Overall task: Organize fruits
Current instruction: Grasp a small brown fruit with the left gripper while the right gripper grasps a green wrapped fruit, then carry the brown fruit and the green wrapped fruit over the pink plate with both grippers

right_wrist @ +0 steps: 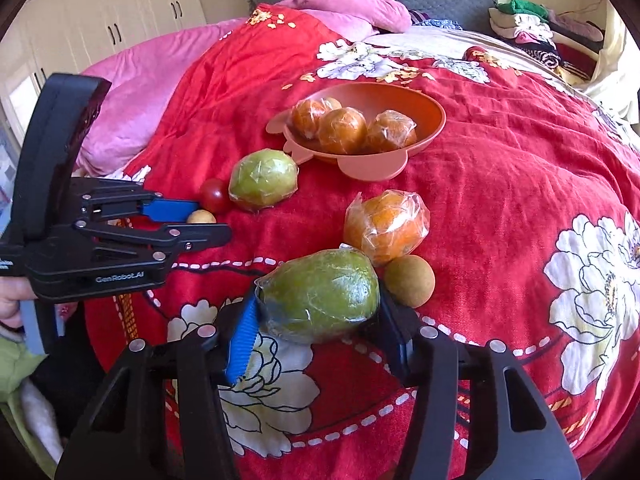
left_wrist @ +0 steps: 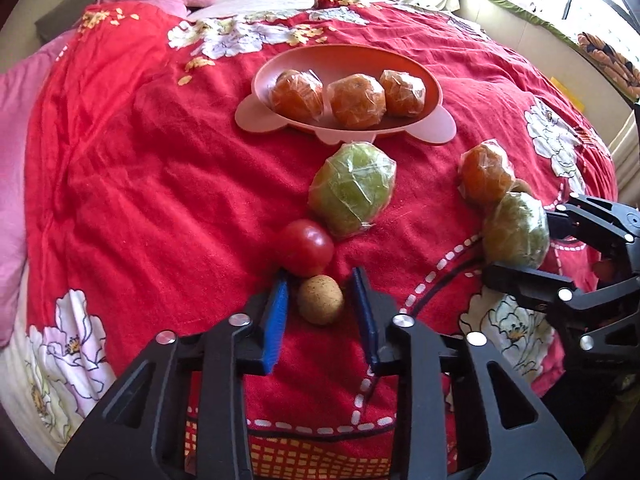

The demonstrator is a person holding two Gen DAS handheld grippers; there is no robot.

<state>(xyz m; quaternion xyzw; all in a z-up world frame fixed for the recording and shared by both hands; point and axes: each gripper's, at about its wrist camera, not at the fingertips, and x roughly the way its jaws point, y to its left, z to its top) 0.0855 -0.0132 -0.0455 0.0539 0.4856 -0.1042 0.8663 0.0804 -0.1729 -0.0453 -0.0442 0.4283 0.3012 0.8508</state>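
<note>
My left gripper (left_wrist: 321, 276) straddles a small brown round fruit (left_wrist: 320, 300) on the red blanket, with a thin gap showing on each side of it, so it is open. A red tomato (left_wrist: 306, 246) lies just beyond, touching a plastic-wrapped green fruit (left_wrist: 352, 192). My right gripper (right_wrist: 316, 292) is shut on a second wrapped green fruit (right_wrist: 320, 296), both pads against its ends. Behind that lie a wrapped orange (right_wrist: 386, 226) and a larger brown round fruit (right_wrist: 410, 280). The pink bowl (right_wrist: 400, 92) holds three wrapped oranges. In the right wrist view the left gripper (right_wrist: 212, 220) shows at the left.
The red flowered blanket (left_wrist: 160, 180) covers a bed. A pink pillow (right_wrist: 352, 8) and pink quilt (right_wrist: 132, 92) lie at the far left, a pile of clothes (right_wrist: 540, 28) at the far right. A hand (right_wrist: 8, 300) holds the left gripper's handle.
</note>
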